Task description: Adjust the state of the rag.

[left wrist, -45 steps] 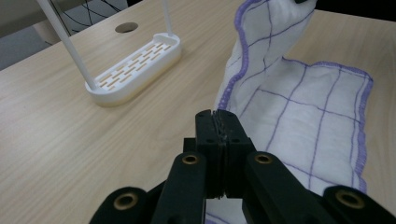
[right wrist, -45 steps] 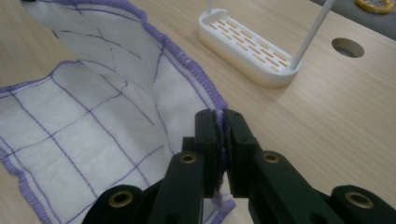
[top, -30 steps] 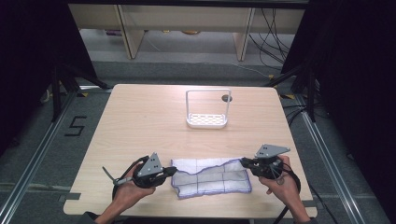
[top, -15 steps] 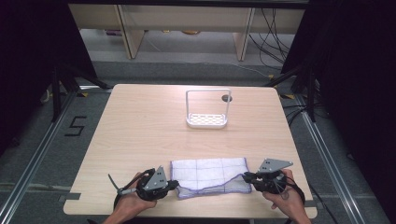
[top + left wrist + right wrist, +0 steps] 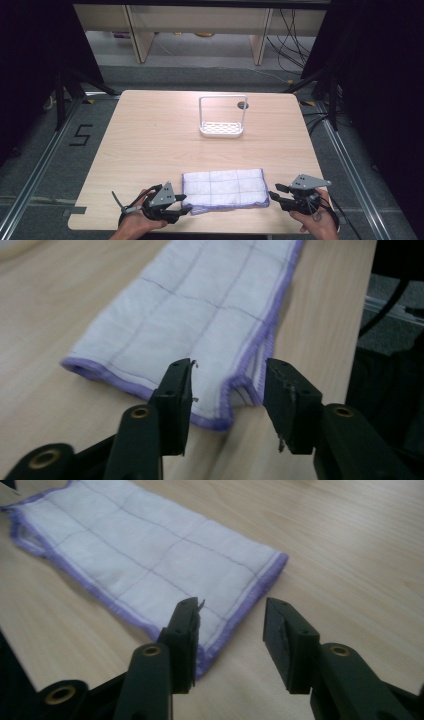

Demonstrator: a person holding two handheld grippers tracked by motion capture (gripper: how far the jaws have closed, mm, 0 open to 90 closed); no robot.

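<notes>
Two tools, left tool (image 5: 186,207) and right tool (image 5: 274,192), just released, flank the folded cloth (image 5: 223,187).

A folded cloth (image 5: 223,188) of soft, matt white fabric lies on the table (image 5: 150,135) — quilted into squares by thin stitched lines, its edges bound in purple thread that looks slightly fuzzy. The table top is pale wood-grain laminate, smooth with a faint sheen. The left gripper (image 5: 227,390) and right gripper (image 5: 230,625) have jaws of black matt plastic, a little scuffed at the tips, with brass-coloured metal rivets. Farther back stands a small rack (image 5: 222,129) — white, smooth, plastic-looking, with a perforated base.
</notes>
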